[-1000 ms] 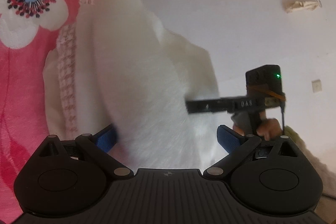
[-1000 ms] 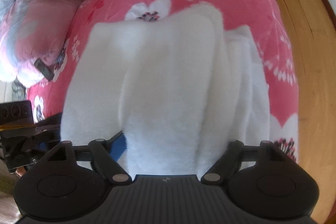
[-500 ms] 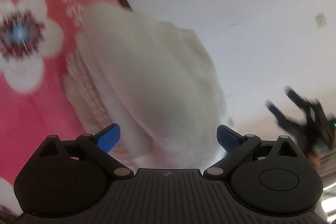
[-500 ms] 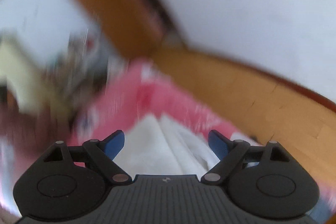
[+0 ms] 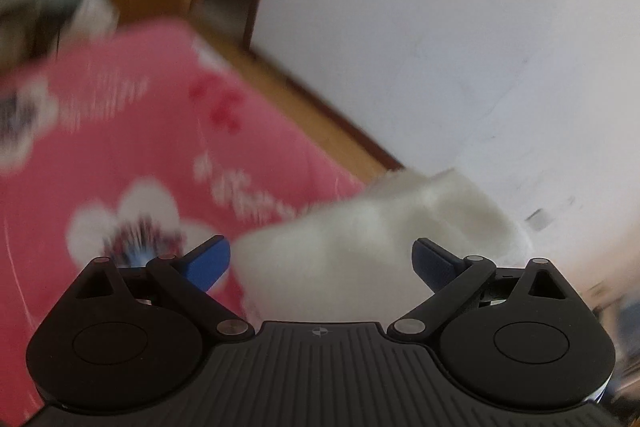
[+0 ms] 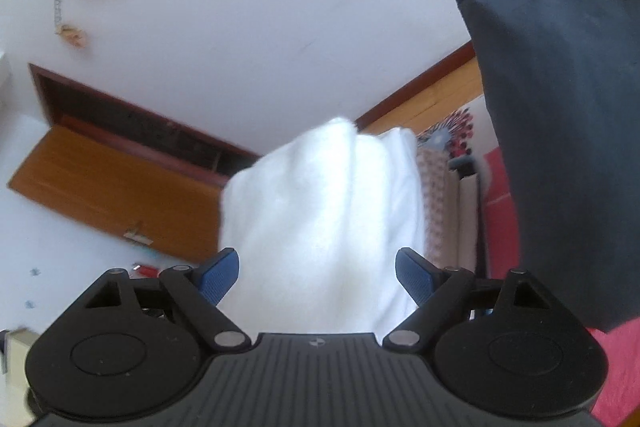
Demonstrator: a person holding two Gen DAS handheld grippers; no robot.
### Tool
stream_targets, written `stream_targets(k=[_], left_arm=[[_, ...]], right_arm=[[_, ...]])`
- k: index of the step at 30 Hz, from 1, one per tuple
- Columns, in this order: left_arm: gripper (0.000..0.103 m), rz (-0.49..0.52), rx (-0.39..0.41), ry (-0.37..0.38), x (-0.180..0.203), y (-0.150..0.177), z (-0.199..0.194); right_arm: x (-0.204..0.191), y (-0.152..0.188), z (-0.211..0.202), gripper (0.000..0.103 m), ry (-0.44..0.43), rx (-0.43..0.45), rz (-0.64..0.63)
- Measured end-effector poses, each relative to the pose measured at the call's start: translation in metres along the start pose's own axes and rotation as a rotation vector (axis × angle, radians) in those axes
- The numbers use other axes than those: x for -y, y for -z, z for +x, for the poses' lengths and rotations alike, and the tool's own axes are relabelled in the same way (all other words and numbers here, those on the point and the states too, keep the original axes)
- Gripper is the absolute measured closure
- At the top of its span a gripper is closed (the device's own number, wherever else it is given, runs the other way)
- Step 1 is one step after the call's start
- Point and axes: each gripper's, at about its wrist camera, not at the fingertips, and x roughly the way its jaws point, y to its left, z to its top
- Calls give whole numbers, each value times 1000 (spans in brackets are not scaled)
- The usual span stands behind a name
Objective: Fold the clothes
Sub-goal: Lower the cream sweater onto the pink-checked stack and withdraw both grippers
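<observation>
Two grippers, left (image 5: pixel 320 261) and right (image 6: pixel 318 275), jaws wide, white fluffy garment (image 6: pixel 320 219) bundled between them, we lift it off pink bed (image 5: pixel 120 155). Folding looks mostly done; putting away left. Grip unclear.

Soft daylight, fisheye-bent edges, heavy left-view motion blur.
</observation>
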Motion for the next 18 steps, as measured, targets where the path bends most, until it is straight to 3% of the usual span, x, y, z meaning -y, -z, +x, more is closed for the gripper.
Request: stream_targets(k=[2, 5, 8, 11, 14, 16, 18], left_arm=[[5, 145, 69, -25, 22, 2, 1], [5, 332, 104, -73, 45, -1, 21], [4, 348, 64, -103, 43, -12, 51], [5, 250, -73, -129, 27, -22, 85], [3, 103, -207, -82, 5, -23, 107], [3, 43, -227, -68, -3, -21, 108], [3, 23, -236, -63, -6, -21, 107]], right_arm=[[-2, 4, 11, 14, 10, 11, 1], [0, 4, 25, 14, 1, 2, 11], [5, 3, 34, 14, -10, 6, 18], [9, 0, 46, 13, -3, -16, 22], [14, -5, 61, 13, 8, -41, 33], [20, -8, 69, 14, -24, -49, 60], [20, -10, 75, 26, -49, -50, 57]])
